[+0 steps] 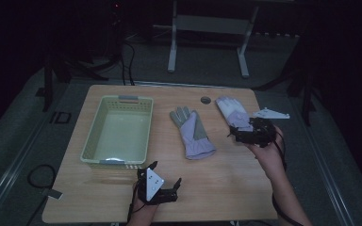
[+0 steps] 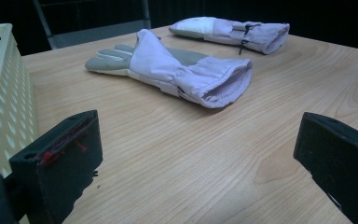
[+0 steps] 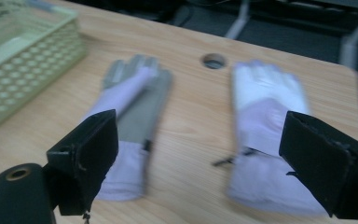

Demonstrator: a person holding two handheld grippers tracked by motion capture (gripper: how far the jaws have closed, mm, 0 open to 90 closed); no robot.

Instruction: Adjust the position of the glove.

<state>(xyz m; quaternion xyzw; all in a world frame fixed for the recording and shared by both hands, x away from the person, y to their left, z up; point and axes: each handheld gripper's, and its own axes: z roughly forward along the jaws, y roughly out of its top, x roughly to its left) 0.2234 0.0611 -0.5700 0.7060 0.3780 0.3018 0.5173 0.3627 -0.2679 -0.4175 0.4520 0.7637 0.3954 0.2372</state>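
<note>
Two pale lilac gloves lie on the wooden table (image 1: 226, 179). The middle glove (image 1: 192, 132) has a grey palm patch, fingers pointing away. The second glove (image 1: 231, 112) lies to its right. My right gripper (image 1: 239, 129) hovers open over that glove's cuff; in the right gripper view the jaws (image 3: 200, 154) stand wide apart above both gloves, the middle glove (image 3: 130, 107) and the second glove (image 3: 265, 116), blurred. My left gripper (image 1: 166, 173) is open near the front edge, nothing between its jaws (image 2: 196, 154), facing the middle glove's cuff (image 2: 214, 81); the second glove (image 2: 233, 30) lies beyond.
A pale green perforated basket (image 1: 118, 132) sits on the table's left half, its wall (image 2: 4, 93) close beside my left jaw. A round hole (image 1: 205, 100) is at the table's back. A grey three-cornered plate (image 1: 269, 113) lies at the right edge.
</note>
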